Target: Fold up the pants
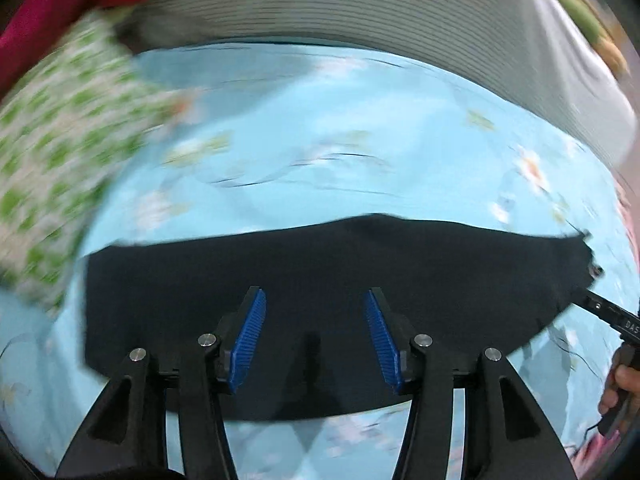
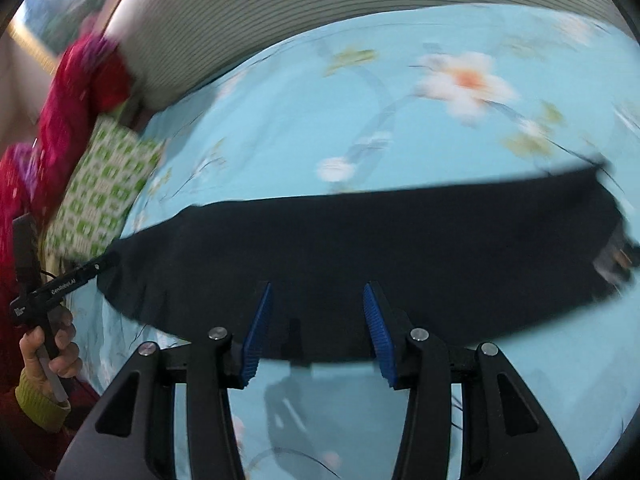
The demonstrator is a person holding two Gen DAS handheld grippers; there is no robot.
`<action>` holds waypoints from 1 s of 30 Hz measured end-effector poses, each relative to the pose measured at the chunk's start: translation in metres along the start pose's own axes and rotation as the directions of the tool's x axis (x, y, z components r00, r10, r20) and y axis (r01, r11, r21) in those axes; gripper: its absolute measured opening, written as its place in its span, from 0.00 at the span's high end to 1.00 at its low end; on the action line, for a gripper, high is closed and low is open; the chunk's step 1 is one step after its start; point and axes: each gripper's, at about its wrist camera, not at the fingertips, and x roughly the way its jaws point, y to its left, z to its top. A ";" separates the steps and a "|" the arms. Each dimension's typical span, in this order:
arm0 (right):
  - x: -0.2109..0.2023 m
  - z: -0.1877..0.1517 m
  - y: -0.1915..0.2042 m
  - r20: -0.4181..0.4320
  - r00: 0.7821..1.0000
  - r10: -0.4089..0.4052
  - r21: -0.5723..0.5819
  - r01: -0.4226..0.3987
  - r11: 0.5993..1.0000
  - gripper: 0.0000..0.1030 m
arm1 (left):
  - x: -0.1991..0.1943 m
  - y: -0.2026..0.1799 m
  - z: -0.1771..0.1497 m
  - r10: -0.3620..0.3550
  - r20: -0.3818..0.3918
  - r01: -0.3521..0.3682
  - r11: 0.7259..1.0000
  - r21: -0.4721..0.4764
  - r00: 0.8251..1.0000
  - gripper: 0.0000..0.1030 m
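Observation:
Black pants (image 1: pixel 320 268) lie flat as a wide folded band on the light blue floral bedsheet (image 1: pixel 320 120). They also show in the right wrist view (image 2: pixel 380 248). My left gripper (image 1: pixel 314 300) is open and empty, its blue pads hovering over the near part of the pants. My right gripper (image 2: pixel 316 296) is open and empty over the pants' near edge. The right gripper's tip shows at the pants' right end in the left wrist view (image 1: pixel 600 308). The left gripper's tip shows at the pants' left end in the right wrist view (image 2: pixel 92 270).
A green and white patterned pillow (image 1: pixel 60 160) lies at the left, also in the right wrist view (image 2: pixel 100 196). A grey striped headboard (image 1: pixel 360 4) runs along the back. Red cloth (image 2: pixel 80 80) is piled at the far left.

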 end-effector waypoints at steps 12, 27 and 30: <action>-0.064 -0.035 -0.118 0.139 0.981 -0.132 0.371 0.071 0.926 0.44 | 0.059 -0.181 0.037 -0.198 -0.185 0.252 0.903 0.348 0.963 0.42; -0.051 -0.024 -0.169 0.208 0.977 -0.053 0.529 -0.067 0.846 0.44 | 0.122 -0.323 0.062 -0.238 -0.379 0.409 0.778 0.478 0.894 0.40; -0.049 -0.025 -0.176 0.232 0.972 -0.025 0.556 -0.112 0.824 0.45 | 0.132 -0.343 0.065 -0.239 -0.410 0.432 0.761 0.484 0.880 0.40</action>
